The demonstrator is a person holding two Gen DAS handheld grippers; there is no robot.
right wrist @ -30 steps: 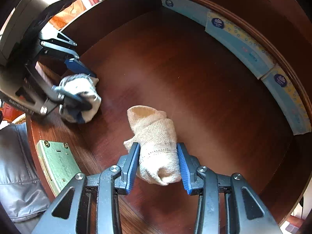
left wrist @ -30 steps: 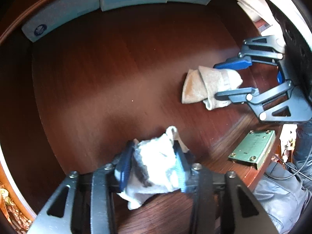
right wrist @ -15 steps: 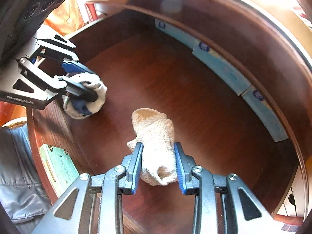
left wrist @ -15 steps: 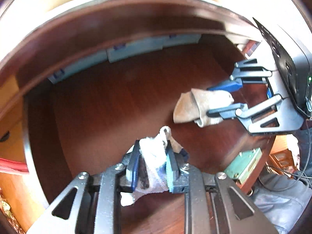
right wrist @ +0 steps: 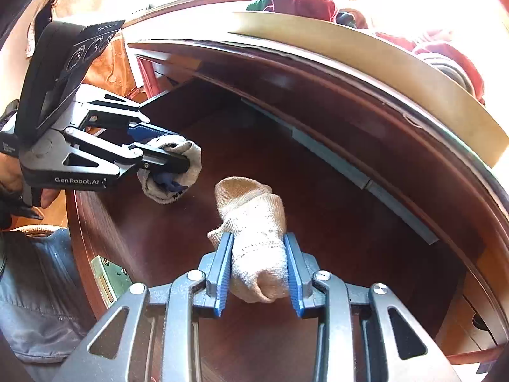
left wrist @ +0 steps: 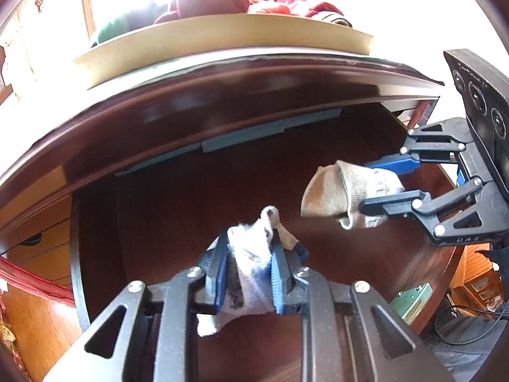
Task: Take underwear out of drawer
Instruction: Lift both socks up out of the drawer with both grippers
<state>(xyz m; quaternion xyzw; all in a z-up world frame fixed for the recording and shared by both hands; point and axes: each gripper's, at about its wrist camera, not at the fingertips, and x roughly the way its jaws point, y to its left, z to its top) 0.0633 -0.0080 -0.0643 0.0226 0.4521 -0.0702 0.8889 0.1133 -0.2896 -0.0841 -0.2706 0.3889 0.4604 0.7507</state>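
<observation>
The left gripper (left wrist: pixel 248 270) fingers pinch a white-grey cloth bundle (left wrist: pixel 251 264), its bottom partly hidden, above the dark wooden drawer (left wrist: pixel 178 197); right gripper (right wrist: pixel 259 267) fingers clamp a beige knitted bundle (right wrist: pixel 254 222) beside it.

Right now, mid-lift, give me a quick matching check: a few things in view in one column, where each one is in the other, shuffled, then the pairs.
Things:
1. beige bundle
2. white and grey bundle
3. pale blue packs
4. red clothes

Places:
A. along the drawer's back wall
B. clamped in the right gripper
C. in the tan tray on top
D. clamped in the left gripper

Pairs: 1-B, 2-D, 3-A, 4-C
</observation>
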